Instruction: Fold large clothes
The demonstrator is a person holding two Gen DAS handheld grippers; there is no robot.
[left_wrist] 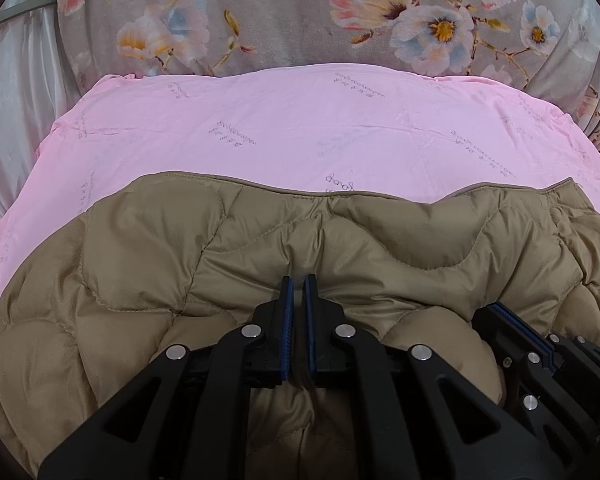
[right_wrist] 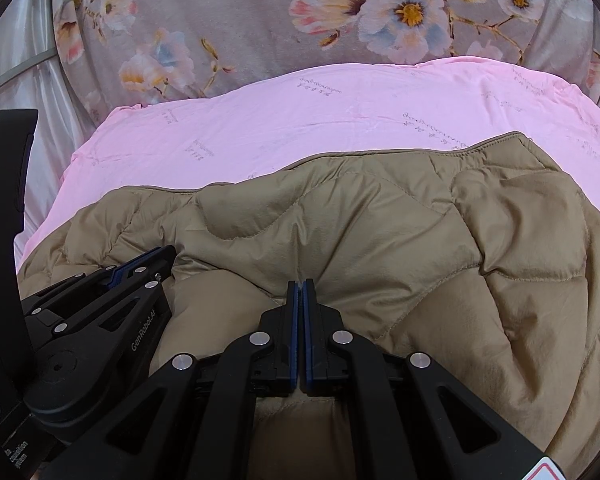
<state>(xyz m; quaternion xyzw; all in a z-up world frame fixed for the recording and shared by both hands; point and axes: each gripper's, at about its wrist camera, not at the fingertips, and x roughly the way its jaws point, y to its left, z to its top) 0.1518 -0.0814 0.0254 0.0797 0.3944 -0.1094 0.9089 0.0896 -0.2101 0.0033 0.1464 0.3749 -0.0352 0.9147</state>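
A tan quilted jacket (left_wrist: 340,240) lies spread on a pink sheet (left_wrist: 300,128), its hem edge running across the far side. My left gripper (left_wrist: 299,280) is shut on a pinched fold of the jacket, and a strip of fabric shows between its blue pads. The right gripper (left_wrist: 496,312) sits close beside it on the right. In the right wrist view the jacket (right_wrist: 420,232) bunches into creases at the tip of my right gripper (right_wrist: 300,284), which is shut on the fabric. The left gripper (right_wrist: 162,256) lies just to its left on the jacket.
A grey floral blanket (left_wrist: 300,12) lies beyond the pink sheet (right_wrist: 340,120). White satin cloth (left_wrist: 16,120) hangs at the far left. The pink sheet extends bare past the jacket's far edge. The left gripper's black body (right_wrist: 4,200) fills the left edge of the right wrist view.
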